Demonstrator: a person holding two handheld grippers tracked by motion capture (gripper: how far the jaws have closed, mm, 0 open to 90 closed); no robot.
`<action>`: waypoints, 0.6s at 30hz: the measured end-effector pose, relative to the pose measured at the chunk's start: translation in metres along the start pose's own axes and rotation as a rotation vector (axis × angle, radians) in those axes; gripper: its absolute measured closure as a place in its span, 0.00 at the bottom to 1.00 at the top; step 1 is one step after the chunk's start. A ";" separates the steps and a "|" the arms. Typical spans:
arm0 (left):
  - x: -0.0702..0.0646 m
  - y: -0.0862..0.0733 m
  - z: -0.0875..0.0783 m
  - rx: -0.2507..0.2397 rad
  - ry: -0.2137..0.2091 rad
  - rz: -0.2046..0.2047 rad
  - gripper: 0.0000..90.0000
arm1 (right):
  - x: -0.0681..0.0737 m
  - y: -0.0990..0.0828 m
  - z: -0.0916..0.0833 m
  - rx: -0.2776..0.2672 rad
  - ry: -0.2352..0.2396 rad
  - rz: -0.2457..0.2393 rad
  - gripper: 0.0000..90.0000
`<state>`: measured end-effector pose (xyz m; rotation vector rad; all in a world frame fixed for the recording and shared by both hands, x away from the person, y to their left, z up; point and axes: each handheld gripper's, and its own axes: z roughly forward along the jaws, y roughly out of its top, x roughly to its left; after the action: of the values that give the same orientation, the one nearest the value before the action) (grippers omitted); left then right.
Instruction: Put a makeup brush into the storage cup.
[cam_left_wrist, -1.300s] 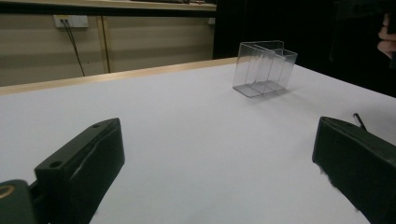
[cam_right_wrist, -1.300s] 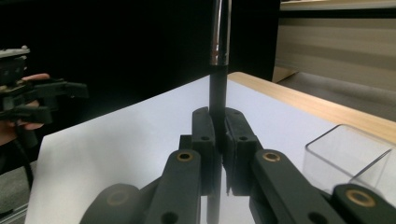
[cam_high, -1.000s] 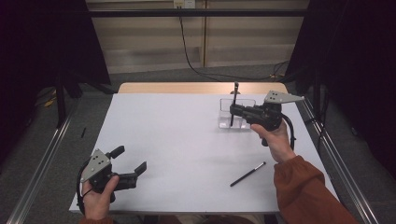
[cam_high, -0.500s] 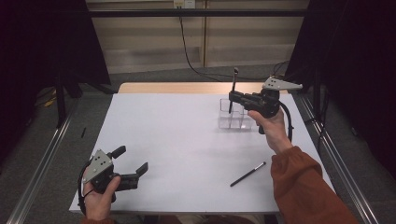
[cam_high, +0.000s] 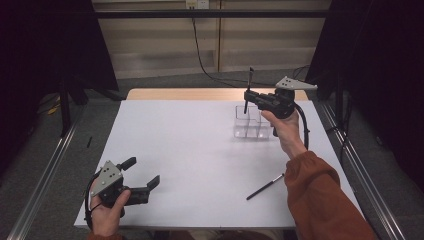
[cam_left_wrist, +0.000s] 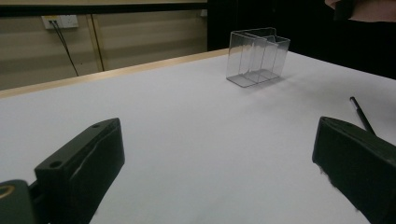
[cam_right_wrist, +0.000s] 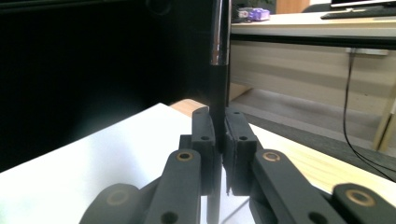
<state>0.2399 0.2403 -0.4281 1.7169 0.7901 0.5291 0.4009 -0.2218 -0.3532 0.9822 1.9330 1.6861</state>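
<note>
A: What's the R tool doing?

B: I'm holding the right gripper (cam_high: 248, 95) up over the clear holder (cam_high: 252, 122), jaws pinching a black pen (cam_high: 248, 89) w/ no gap. Pen's standing upright, tip pointing down at the holder's compartments. In the right gripper view the pen (cam_right_wrist: 218, 70) is running straight up between the pads (cam_right_wrist: 204, 140), a shiny band partway up the barrel.

A: And the L?

B: The left gripper (cam_high: 140, 176) is sitting low near the front-left corner of the white table (cam_high: 185, 150), well away from the holder. Jaws are gaping wide, nothing btwn them. Left gripper view is looking across the table at the holder (cam_left_wrist: 258, 57), which is standing upright, looking empty.

A: Anything else lying around?

B: A second pen (cam_high: 265, 186) is lying flat on the table, nearer me than the holder, just beside my right sleeve (cam_high: 320, 200). It's also peeking past the far jaw in the left gripper view (cam_left_wrist: 360, 114).
</note>
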 end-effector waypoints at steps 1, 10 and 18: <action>0.000 0.000 0.000 0.002 -0.003 0.001 0.03 | -0.001 -0.001 0.002 0.010 -0.012 -0.003 0.93; 0.004 -0.002 0.000 0.003 0.010 -0.001 0.03 | -0.014 -0.008 0.011 0.029 -0.049 0.019 0.93; 0.004 -0.003 0.001 0.010 0.015 0.004 0.03 | -0.018 -0.017 0.018 0.047 -0.063 0.018 0.93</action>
<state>0.2427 0.2433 -0.4312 1.7255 0.8014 0.5416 0.4214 -0.2226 -0.3757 1.0602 1.9365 1.6073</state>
